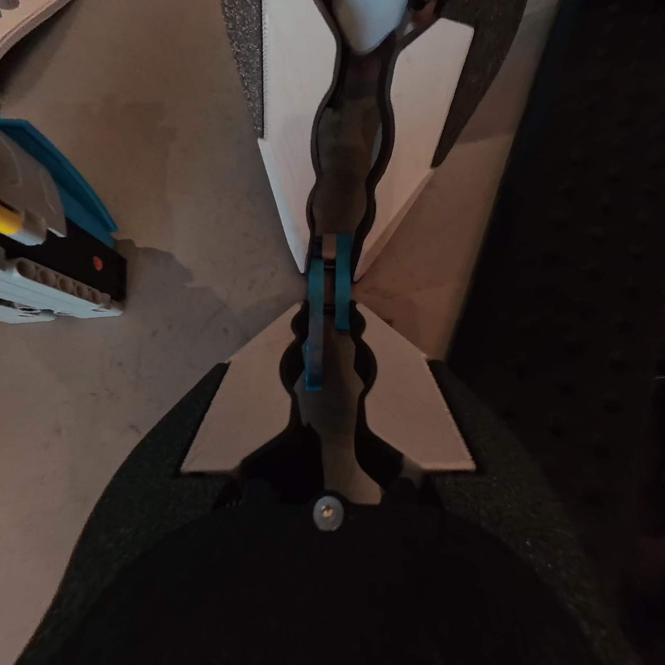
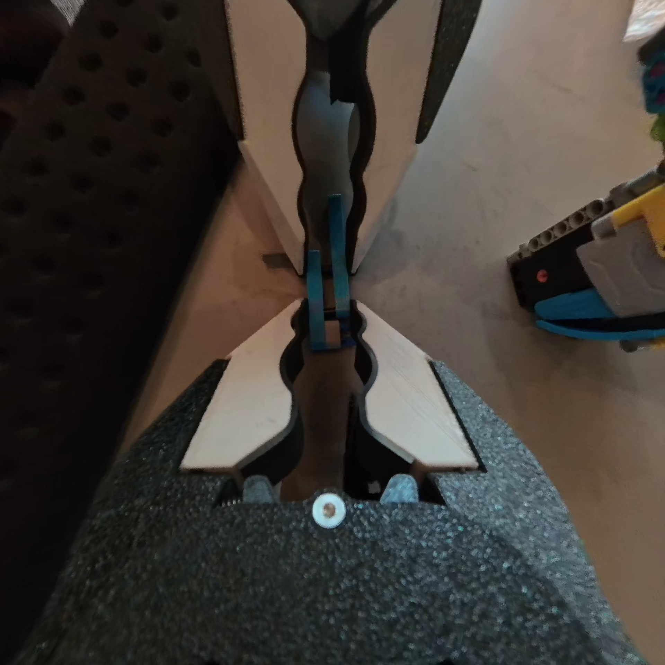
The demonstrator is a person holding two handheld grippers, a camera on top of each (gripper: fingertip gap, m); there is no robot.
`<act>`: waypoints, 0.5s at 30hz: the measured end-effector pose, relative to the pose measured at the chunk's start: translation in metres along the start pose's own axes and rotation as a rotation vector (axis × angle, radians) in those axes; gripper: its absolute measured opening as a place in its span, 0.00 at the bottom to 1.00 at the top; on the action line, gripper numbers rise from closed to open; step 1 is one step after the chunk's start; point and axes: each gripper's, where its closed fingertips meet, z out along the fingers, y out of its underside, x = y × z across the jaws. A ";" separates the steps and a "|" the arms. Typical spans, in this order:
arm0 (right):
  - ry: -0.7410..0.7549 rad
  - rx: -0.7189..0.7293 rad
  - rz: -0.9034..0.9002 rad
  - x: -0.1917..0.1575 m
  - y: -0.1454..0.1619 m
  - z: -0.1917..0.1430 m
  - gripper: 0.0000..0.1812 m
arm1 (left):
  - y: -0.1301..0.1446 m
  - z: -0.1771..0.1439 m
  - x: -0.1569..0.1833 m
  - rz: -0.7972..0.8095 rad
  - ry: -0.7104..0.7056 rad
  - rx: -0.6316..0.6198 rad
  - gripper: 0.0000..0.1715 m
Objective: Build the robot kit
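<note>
We see two grippers tip to tip, left gripper (image 1: 329, 306) and right gripper (image 2: 329, 306), jaws narrow, both pinching two blue strips (image 1: 316, 295) over the table (image 1: 162, 162); one brick model (image 2: 590, 280) stands nearby.

fingers (image 2: 252, 388): pale, smooth, matt plates in a grainy black housing
blue piece (image 2: 316, 306): smooth plastic, slight sheen
surface (image 2: 503, 144): matt beige, faintly mottled
dark mat (image 2: 90, 180): soft-looking, dimpled with holes
</note>
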 end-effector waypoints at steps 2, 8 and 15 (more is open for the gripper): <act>0.003 0.003 -0.009 0.000 0.000 0.000 0.13 | 0.000 0.000 0.000 -0.023 0.018 0.007 0.13; -0.013 0.018 0.001 0.000 -0.001 0.000 0.13 | 0.001 0.000 0.001 0.024 0.003 0.015 0.13; 0.008 0.016 0.008 0.000 0.000 -0.002 0.15 | 0.000 0.000 0.001 -0.018 0.022 0.027 0.13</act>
